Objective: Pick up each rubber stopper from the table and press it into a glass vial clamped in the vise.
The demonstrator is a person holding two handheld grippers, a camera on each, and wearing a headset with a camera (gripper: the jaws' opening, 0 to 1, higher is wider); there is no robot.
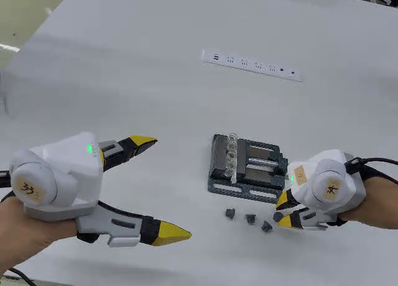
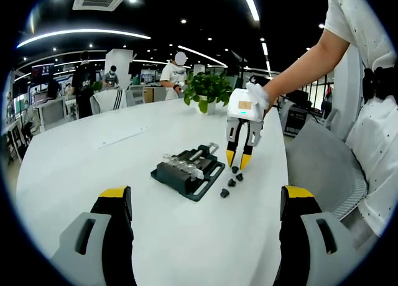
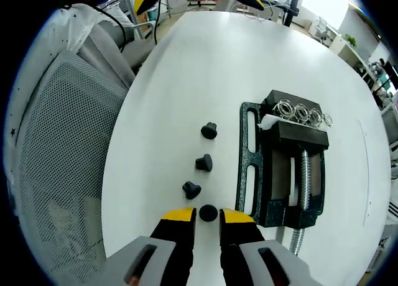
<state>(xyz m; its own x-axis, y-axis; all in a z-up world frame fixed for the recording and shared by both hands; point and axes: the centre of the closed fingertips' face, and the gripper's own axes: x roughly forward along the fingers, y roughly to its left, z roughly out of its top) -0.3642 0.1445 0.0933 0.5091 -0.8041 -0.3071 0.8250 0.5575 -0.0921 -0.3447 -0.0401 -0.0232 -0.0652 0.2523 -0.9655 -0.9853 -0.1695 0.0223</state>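
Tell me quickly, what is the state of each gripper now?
Left gripper: open, holding nothing.
Right gripper: jaws around a rubber stopper; firm grip cannot be told.

Open-plan office — white table (image 1: 124, 81) w/ power strip (image 1: 252, 64), grey mesh chair (image 3: 56, 143), plant (image 2: 208, 87), ceiling strip lights (image 2: 81, 36).

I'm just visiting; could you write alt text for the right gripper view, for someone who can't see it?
The right tool has its yellow-tipped jaws either side of a black rubber stopper on a white table. Three more stoppers line up beyond it, beside a dark vise holding glass vials.
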